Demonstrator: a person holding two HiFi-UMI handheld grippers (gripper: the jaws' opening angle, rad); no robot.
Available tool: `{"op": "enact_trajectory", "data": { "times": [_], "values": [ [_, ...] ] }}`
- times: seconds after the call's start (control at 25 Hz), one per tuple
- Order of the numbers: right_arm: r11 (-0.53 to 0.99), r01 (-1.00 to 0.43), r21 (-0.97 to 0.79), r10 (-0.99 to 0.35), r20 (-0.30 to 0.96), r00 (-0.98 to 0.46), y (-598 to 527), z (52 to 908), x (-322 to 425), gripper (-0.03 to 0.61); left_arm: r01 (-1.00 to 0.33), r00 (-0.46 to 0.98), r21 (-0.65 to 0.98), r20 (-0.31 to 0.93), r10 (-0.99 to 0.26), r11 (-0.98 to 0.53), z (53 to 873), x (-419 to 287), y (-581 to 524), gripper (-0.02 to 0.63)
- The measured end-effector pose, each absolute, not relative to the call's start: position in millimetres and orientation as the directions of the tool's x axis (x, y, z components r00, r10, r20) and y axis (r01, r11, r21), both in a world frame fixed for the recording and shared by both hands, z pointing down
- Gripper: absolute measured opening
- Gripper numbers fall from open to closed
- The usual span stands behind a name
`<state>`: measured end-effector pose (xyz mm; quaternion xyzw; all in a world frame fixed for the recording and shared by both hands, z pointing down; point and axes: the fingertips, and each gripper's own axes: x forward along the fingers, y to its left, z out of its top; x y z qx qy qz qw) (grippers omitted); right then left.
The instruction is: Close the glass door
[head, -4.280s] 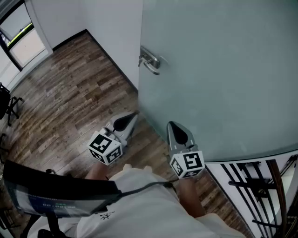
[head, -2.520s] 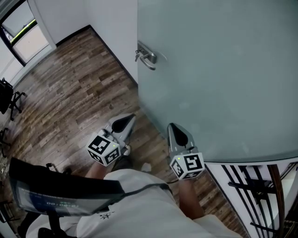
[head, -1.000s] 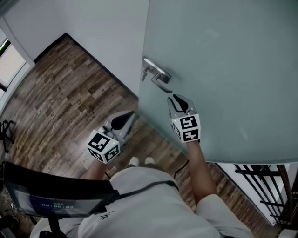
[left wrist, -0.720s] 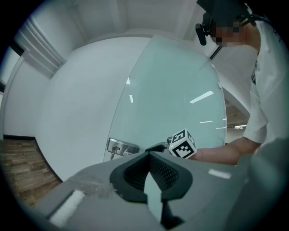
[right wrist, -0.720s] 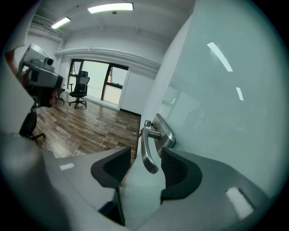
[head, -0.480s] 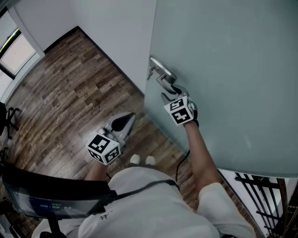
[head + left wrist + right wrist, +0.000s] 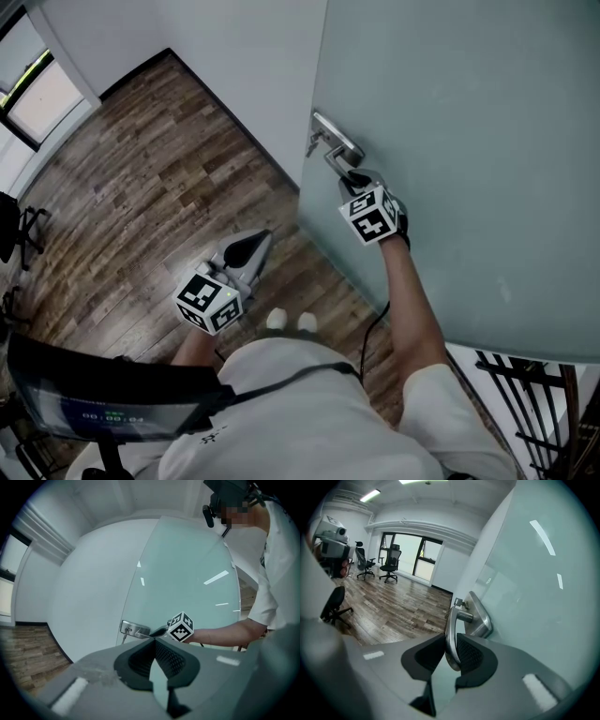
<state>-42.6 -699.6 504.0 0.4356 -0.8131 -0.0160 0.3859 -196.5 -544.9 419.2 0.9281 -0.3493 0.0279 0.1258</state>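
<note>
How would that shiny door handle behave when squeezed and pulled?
The handle looks like polished metal, so probably stiff but somewhat slippery; the right hand-held gripper, whose jaws have just been closing onto it, might slide along it. Being a lever, it would likely swing down before the glass door moves.

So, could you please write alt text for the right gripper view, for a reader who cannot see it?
The right tongs, which have just been closing, grip the metal door handle of a frosted glass door. Behind lie a wood floor, office chairs and a large window.
</note>
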Motion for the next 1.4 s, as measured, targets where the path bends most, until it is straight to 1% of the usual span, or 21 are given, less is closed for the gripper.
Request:
{"op": "enact_trajectory", "data": {
  "times": [0.28, 0.6, 1.04, 1.24, 1.4],
  "values": [
    [0.622, -0.699, 0.352, -0.719, 0.609, -0.334, -691, 501, -48, 0.080, -0.659, 0.751, 0.210, 0.133, -0.647, -0.722, 415, -200, -538, 0.006],
    [0.667, -0.654, 0.357, -0.698, 0.608, -0.379, -671, 501, -70, 0.081, -0.660, 0.750, 0.207, 0.128, -0.649, -0.722, 413, -207, -536, 0.006],
    [0.692, -0.626, 0.360, -0.688, 0.591, -0.420, -643, 508, -93, 0.083, -0.646, 0.762, 0.211, 0.111, -0.639, -0.734, 427, -216, -533, 0.006],
    [0.716, -0.600, 0.356, -0.670, 0.591, -0.449, -630, 509, -100, 0.083, -0.658, 0.751, 0.205, 0.110, -0.651, -0.724, 426, -216, -522, 0.006],
    [0.742, -0.567, 0.357, -0.650, 0.588, -0.481, -618, 504, -111, 0.080, -0.700, 0.712, 0.192, 0.106, -0.695, -0.688, 417, -220, -511, 0.006]
  ]
}}
